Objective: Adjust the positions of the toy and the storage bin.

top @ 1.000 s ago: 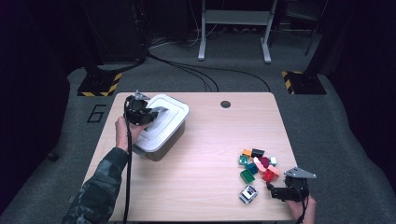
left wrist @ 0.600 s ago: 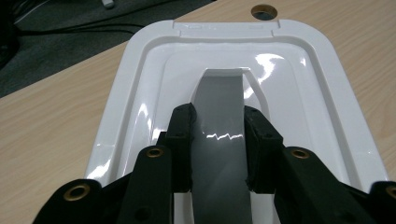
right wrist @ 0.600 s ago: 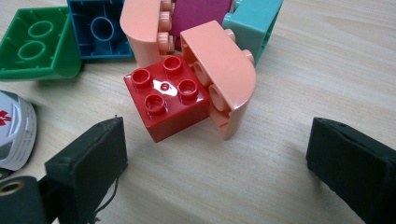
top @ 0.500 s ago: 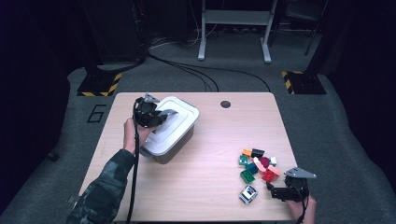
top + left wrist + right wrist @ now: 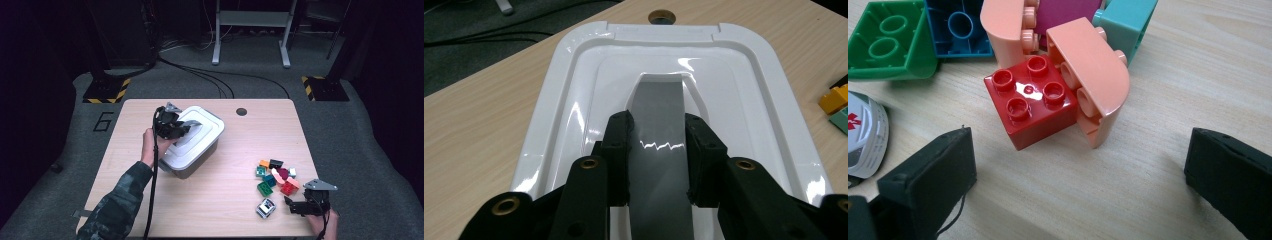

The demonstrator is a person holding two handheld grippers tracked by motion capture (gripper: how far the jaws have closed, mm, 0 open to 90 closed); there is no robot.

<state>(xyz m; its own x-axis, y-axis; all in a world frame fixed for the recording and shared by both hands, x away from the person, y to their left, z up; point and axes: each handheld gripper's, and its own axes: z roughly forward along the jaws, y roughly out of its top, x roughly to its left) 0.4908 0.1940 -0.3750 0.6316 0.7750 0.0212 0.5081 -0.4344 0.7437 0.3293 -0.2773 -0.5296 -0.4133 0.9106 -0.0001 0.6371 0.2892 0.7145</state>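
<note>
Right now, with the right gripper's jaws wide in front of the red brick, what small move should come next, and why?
Probably ease the right gripper forward so its open jaws straddle the red brick, then close. The jaws have just been opening, nothing lies between them, and the brick sits just ahead, touching a peach curved brick. The left gripper is shut on the grey handle of the white lid.

You see a white lid (image 5: 574, 125) with a grey handle (image 5: 658, 150) on a pale wood-grain counter (image 5: 225, 200). Your jaws are black. Ahead of you sit a red brick (image 5: 1030, 100), peach bricks (image 5: 1095, 70), a green brick (image 5: 890, 40), and a teal brick (image 5: 1123, 20).
</note>
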